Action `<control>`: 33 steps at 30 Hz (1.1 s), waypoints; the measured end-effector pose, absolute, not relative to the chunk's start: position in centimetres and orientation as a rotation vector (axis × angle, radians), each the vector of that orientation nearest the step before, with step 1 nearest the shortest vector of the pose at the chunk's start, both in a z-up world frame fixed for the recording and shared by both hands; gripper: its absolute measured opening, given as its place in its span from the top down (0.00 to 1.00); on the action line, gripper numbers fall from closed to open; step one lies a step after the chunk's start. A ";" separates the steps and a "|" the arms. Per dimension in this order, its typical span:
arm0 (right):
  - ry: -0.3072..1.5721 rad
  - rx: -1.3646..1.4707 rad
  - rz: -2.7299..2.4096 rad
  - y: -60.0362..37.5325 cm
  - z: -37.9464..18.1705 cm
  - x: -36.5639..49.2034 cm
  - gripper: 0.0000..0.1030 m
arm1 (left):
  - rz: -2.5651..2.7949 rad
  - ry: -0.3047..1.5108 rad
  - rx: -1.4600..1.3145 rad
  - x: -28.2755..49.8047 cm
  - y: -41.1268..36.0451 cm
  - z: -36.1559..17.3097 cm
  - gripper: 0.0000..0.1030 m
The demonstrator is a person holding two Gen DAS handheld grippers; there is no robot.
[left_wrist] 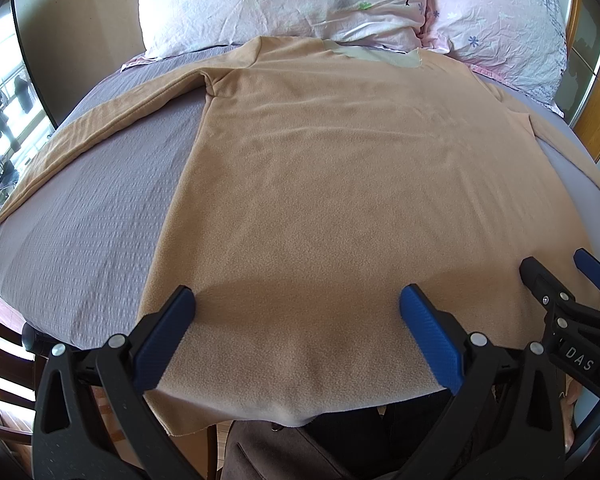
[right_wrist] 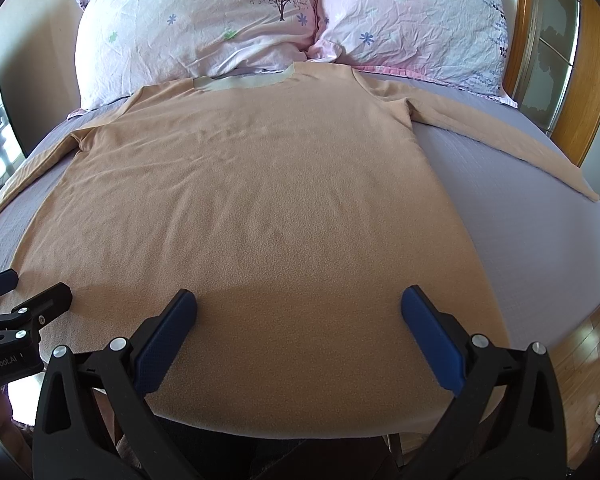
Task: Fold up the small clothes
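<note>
A tan long-sleeved fleece shirt [left_wrist: 340, 184] lies flat on the bed, collar toward the pillows, sleeves spread out to both sides; its hem hangs over the near edge. It also fills the right wrist view [right_wrist: 252, 200]. My left gripper [left_wrist: 296, 300] is open and empty, just above the hem near the shirt's left side. My right gripper [right_wrist: 298, 300] is open and empty, above the hem toward the right side. The right gripper shows in the left wrist view [left_wrist: 556, 268]; the left gripper shows in the right wrist view [right_wrist: 24, 284].
The bed has a lilac cover [left_wrist: 84, 232]. Two floral pillows [right_wrist: 204, 28] lie at the head. A wooden headboard post [right_wrist: 528, 40] stands at the right. A window [left_wrist: 4, 120] is at the far left. Wooden floor [right_wrist: 580, 352] lies right of the bed.
</note>
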State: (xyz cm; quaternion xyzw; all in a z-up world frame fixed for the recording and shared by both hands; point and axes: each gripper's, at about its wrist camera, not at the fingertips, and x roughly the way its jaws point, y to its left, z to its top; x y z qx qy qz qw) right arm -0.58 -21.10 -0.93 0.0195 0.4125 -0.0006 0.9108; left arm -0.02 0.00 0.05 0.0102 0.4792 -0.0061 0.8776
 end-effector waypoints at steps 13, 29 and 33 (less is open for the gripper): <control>0.676 0.197 -0.109 -32.4 3.3 2.3 0.01 | -0.030 0.912 0.040 -0.7 0.0 0.1 0.02; 0.723 1.081 -0.643 -62.2 -2.5 9.3 0.58 | -0.203 0.714 -0.272 2.8 7.2 2.1 0.02; 0.683 1.058 -0.658 -63.1 -3.3 10.0 0.60 | -0.152 0.647 -0.343 3.8 10.5 3.4 0.02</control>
